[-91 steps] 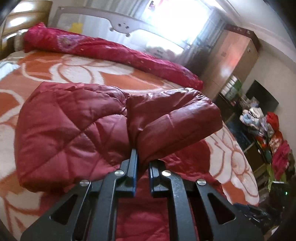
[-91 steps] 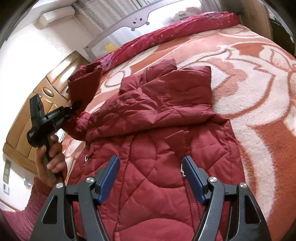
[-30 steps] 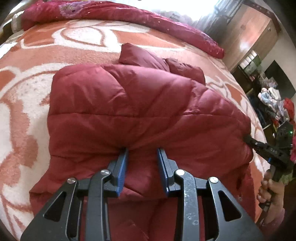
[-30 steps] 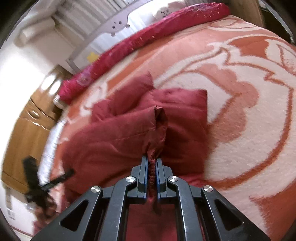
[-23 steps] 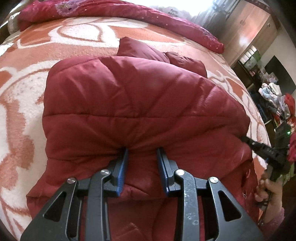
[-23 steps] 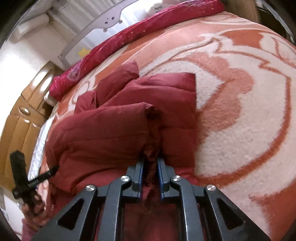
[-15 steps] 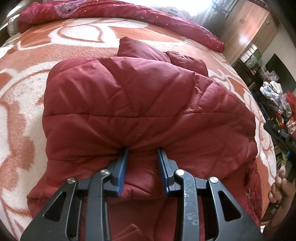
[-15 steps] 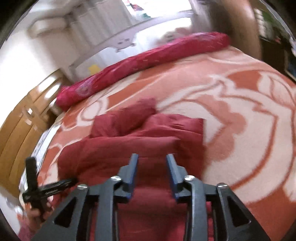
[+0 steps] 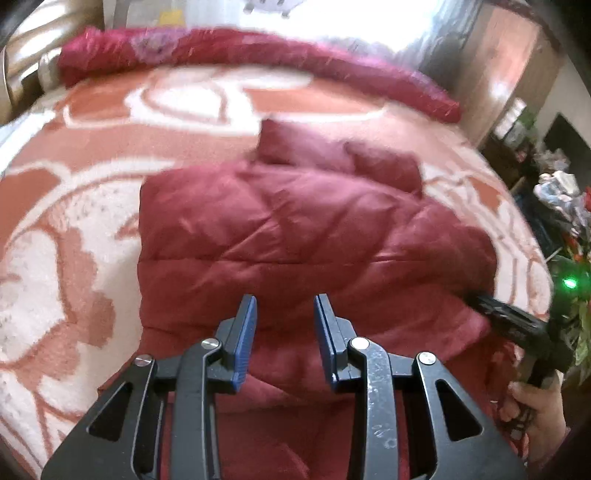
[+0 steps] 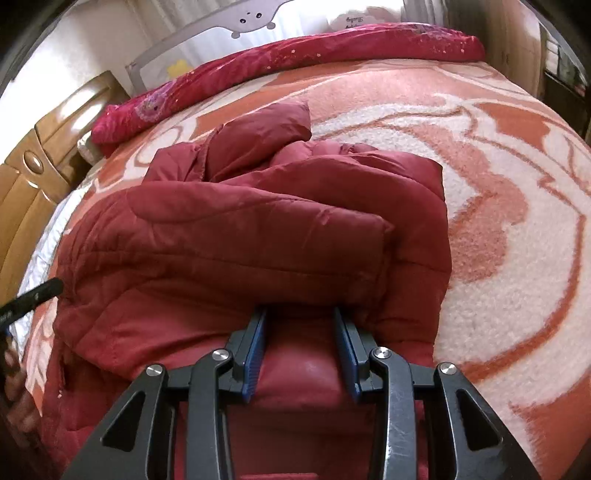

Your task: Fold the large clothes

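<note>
I see the dark red quilted puffer jacket (image 9: 295,236) lying folded over on the bed's orange-and-cream flower-patterned blanket (image 9: 74,206), its sleeves laid across the body and its hood (image 10: 266,125) pointing toward the far side of the bed. A rolled crimson patterned quilt (image 10: 295,51) runs along that far edge, with a grey bed rail (image 10: 207,22) behind it.

My left gripper (image 9: 284,325) hangs above the near part of the jacket, its blue-padded jaws narrowly parted with nothing pinched between them. My right gripper (image 10: 300,343) sits low at the near edge of the folded sleeve layer; its jaws have just been opening and now stand narrowly apart, with red fabric bulging up between the pads but not clamped. In the left wrist view the right gripper's black tip reaches the jacket's right edge, with my right hand (image 9: 535,410) on its handle. A wooden wardrobe (image 9: 506,62) stands beyond the bed.
</note>
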Motion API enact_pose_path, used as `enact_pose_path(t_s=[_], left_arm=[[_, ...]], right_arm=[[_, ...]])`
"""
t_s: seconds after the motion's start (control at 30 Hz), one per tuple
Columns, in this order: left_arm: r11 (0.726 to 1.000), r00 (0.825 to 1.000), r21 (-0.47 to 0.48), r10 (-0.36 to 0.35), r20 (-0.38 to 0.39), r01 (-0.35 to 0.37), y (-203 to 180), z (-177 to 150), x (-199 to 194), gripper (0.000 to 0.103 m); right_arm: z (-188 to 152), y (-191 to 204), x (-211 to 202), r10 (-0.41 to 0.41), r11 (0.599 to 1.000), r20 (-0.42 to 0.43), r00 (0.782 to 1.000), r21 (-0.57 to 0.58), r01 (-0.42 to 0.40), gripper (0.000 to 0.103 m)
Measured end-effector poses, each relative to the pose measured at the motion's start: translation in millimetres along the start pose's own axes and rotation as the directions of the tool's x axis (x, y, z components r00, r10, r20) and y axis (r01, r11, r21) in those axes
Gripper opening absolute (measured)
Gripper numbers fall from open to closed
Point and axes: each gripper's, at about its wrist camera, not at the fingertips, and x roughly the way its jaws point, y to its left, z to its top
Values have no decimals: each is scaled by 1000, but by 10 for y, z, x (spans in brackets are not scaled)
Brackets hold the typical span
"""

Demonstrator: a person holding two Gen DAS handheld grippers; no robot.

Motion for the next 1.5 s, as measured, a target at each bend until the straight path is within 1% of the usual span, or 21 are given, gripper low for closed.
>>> enact_pose_path(t_s=[0.03,0.1,0.17,0.27,0.3,0.37,0.43,0.47,0.53,0.57,0.67,0.8,0.87,0.97,1.1,1.23,1.37,1.5], left_arm=[[1000,999,-12,8,-37,-8,64,4,126,29],[999,997,-28,-21,-73,19,170,-3,283,29],[1000,997,-17,-27,-73,25,198,-31,312,29],[1000,998,28,5,-70,-3,142,-64,316,29],[999,997,36,11,-70,-9,139,-74,325,29],[999,997,35,8,-71,-5,153,-73,341,29],[1000,997,31,4,-72,-2,144,-77,346,29],[1000,997,30,2,-72,0,150,-76,343,29],[999,998,32,-5,-69,7,159,-71,345,29],[999,998,33,-7,-68,9,160,-83,339,29],[999,998,43,-11,-59,14,169,-104,346,29],[998,999,58,13,-52,-10,144,-121,360,29],[999,998,44,15,-57,-12,145,-109,343,29],[1000,998,14,-8,-57,9,187,-135,250,29],[998,998,-39,-49,-47,47,324,-238,32,29],[999,1000,-49,-16,-18,15,402,-363,-261,29],[998,999,-59,-26,24,27,473,-599,-582,29],[996,999,-81,-23,25,25,517,-841,-730,29]], right_arm=[[-4,10,2,-1,1000,0,1000,-3,1,36],[-26,2,-22,4,1000,0,1000,0,-4,36],[-53,-17,-33,10,1000,-1,1000,9,-10,36],[-31,9,-98,-4,999,-8,1000,32,4,37],[-9,47,-180,-1,999,5,1000,38,1,41],[41,125,-315,31,999,50,998,26,-33,41],[85,192,-363,46,999,71,996,8,-46,40],[108,203,-307,30,1000,54,998,2,-30,41],[81,138,-68,-22,1000,-28,999,2,22,40],[48,89,13,-13,1000,-42,999,5,14,39],[-28,-19,90,39,999,-24,999,7,-39,39],[-39,8,85,25,1000,-25,999,-10,-25,39],[-44,9,79,23,1000,-23,999,-12,-23,39],[-35,-1,75,30,1000,-24,999,-4,-30,39],[-40,-18,45,28,1000,-28,999,3,-28,39],[-41,34,-149,31,999,-20,999,19,-31,42],[-149,69,-446,56,998,11,998,4,-56,48],[-316,51,-669,76,997,17,997,22,-76,48]])
